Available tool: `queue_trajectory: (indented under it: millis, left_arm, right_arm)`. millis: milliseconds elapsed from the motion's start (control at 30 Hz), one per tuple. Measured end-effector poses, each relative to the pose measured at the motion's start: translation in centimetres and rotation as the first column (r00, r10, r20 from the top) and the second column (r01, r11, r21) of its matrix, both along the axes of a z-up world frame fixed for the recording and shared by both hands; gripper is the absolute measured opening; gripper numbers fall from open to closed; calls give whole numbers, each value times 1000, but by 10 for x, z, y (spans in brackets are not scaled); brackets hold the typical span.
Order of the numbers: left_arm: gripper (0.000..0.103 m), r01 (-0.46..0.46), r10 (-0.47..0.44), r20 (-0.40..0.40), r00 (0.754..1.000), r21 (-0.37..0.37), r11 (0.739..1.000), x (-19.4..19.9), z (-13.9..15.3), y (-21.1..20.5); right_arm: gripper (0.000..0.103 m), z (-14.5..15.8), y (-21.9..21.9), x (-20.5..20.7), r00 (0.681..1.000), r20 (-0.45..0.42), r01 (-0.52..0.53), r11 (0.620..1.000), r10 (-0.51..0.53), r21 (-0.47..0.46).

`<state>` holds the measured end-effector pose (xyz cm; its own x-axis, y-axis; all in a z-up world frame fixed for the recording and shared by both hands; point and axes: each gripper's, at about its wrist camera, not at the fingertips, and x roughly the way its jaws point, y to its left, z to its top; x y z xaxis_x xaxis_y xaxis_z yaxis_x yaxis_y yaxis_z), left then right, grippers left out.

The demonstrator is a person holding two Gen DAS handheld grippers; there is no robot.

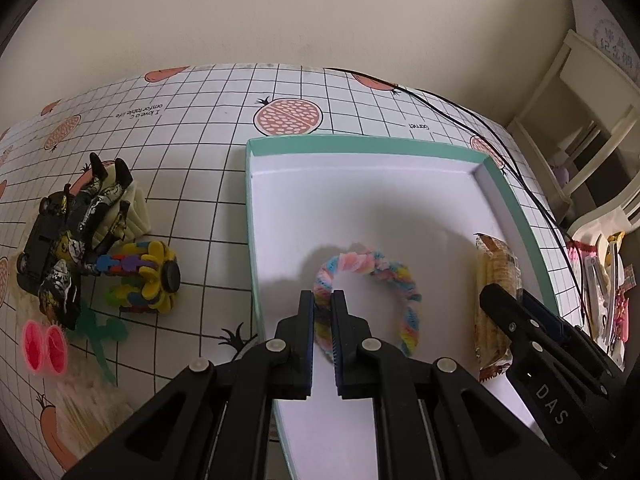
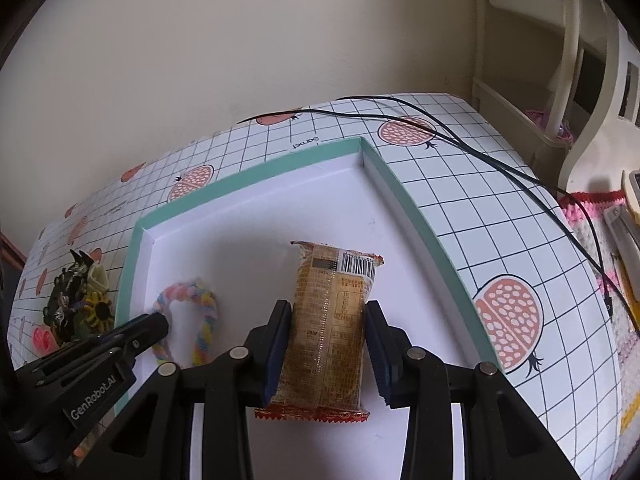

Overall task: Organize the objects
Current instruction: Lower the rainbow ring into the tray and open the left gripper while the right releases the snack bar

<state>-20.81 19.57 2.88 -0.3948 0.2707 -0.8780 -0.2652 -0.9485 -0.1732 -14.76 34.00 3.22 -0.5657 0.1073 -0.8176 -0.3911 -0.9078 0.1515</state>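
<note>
A shallow tray [image 1: 360, 145] with a teal rim and white floor sits on a desk [image 1: 200, 120] covered in a grid-and-pomegranate cloth. Both grippers reach into it side by side.

The left gripper [image 1: 322, 300] has its fingers close together, clamped on the near left arc of a pastel rainbow chenille ring [image 1: 384, 268]. The ring lies on the tray floor, its loop curving ahead and to the right of the fingertips. Just left of this gripper runs the tray's left wall. Beyond that wall, on the desk, lies a heap of toys [image 1: 72, 236]: a dark toy car, a yellow flower-shaped block piece, a green lizard shape and two pink rings.

The right gripper [image 2: 326, 308] holds a wrapped snack bar [image 2: 332, 320] lengthwise between its fingers; the left pad presses the wrapper, the right pad touches or sits just off it. The bar's barcode end points ahead and its red crimped end lies back under the gripper. To this gripper's left, near but apart, is the ring.

Ahead of both grippers the tray floor is bare white up to the far wall. Black cables [image 2: 460, 136] trail across the desk beyond the tray's right wall.
</note>
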Motion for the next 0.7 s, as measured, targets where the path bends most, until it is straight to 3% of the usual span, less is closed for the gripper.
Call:
queue_trajectory:
  millis: [267,433,700]
  left_arm:
    - [8,1,-1,11,1000,-11,1000,-1,3,1]
    - [18,3,-3,8,1000,-13,1000,0,7,0]
    - [19,-7,7,-20,1000,-3,1000,2,25,-3]
  right_arm:
    - [41,5,-2,1,1000,-2,-4,1000,4,4]
    - [43,12,-8,0,1000,-11,-22,1000,22,13]
    - [43,26,-12,4,999,-39,-32,999,33,25]
